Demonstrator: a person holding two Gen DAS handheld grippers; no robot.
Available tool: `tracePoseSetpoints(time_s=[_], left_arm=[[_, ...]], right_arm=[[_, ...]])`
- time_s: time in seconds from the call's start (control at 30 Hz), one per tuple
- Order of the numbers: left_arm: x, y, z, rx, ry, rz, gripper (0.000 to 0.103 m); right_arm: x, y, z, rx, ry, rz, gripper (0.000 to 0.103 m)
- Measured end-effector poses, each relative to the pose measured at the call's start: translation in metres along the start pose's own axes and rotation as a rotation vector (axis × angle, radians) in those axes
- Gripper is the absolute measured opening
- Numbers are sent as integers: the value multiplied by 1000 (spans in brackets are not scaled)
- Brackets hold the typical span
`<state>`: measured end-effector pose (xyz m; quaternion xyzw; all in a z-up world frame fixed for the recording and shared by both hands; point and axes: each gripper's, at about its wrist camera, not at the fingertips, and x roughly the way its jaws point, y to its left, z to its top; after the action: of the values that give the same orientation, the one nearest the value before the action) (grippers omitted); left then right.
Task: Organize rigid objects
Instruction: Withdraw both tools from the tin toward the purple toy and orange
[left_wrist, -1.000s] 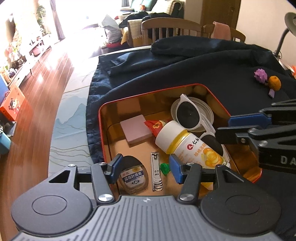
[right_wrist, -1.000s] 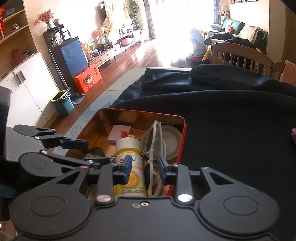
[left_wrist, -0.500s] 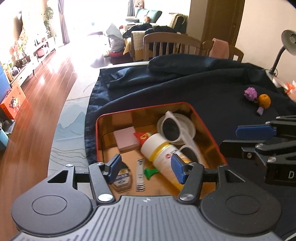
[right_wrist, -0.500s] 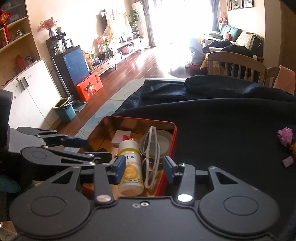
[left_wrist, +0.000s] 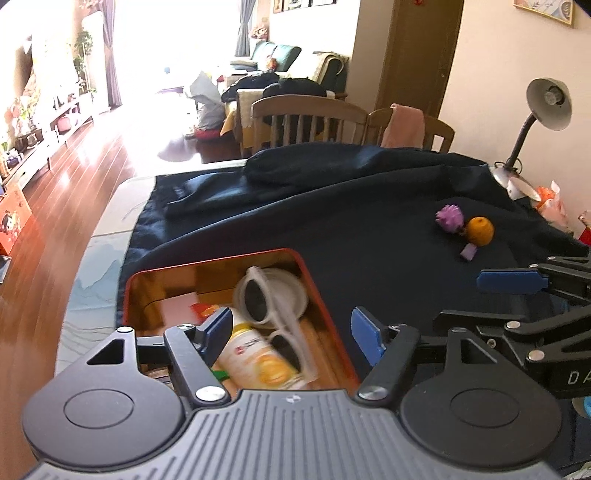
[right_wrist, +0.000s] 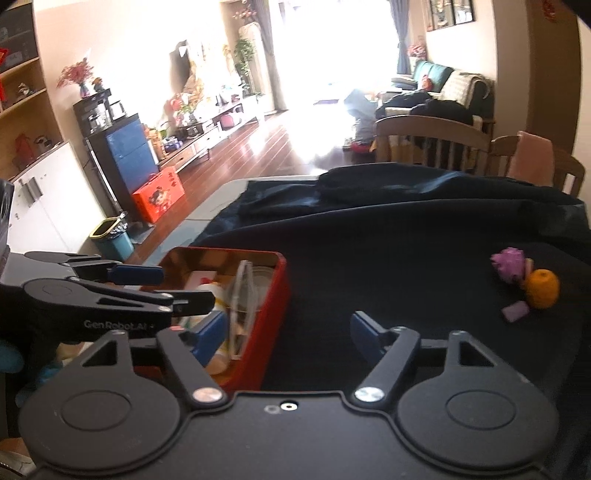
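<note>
Both tools hover above the near end of the table with nothing between their pads. The left gripper (left_wrist: 291, 334) has its jaws spreading over the red tin (left_wrist: 325, 295), and the right gripper (right_wrist: 286, 334) is spreading too, its left pad over the tin's right wall and its right pad over bare cloth (right_wrist: 406, 258). The tin sits at the near left part of the dark cloth, close to the cloth's left edge, and it already holds most of the load — white sunglasses (left_wrist: 273, 306) lying across a round white lid (left_wrist: 295, 291), a yellow-labelled bottle (left_wrist: 258, 358) on its side, a pink pad (left_wrist: 177, 308) towards the far left corner, and smaller bits too blurred to name. By my reading the sorting is well along but not finished. Three things lie loose on the cloth near the table's right edge, well apart from the tin: a purple ball (left_wrist: 448, 218), an orange ball (left_wrist: 480, 230) touching it, and a small lilac block (left_wrist: 469, 253) just in front. Those seem to be what is left — the right tool is the nearer one for them.
</note>
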<state>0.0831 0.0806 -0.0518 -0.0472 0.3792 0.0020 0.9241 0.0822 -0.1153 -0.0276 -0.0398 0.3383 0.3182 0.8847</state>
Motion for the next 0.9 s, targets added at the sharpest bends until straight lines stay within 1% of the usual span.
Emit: tracePoseSetpoints(time_s=[0.07,0.2,0.27,0.37,0.57,0.7,0.8,0.9], left_arm=[[2,-10,2,0,-6,-8,74],[7,-30,8,-4,-11,-30,75],[11,-42,11,-2,-10,-37,78],[17,-60,15,-6,-13,-52,80],[31,-95,28,-12,-21,-79,81],[42,-122,43,-6,-30,-91,82],[52,-143,54,12,-32,-107,84],[64,-164,64,46,-30,-108,85]], right_arm=[[-5,-10,-2,10,-8,-7,84],[-15,-34,-6,33,-25,-29,93],[-18,-47,-8,44,-32,-40,99],[-24,-66,-10,54,-36,-57,102],[-35,-108,-11,56,-40,-85,103],[-42,-137,-9,51,-49,-102,103],[-46,-159,-7,51,-56,-114,103],[-47,-182,-6,55,-58,-128,103]])
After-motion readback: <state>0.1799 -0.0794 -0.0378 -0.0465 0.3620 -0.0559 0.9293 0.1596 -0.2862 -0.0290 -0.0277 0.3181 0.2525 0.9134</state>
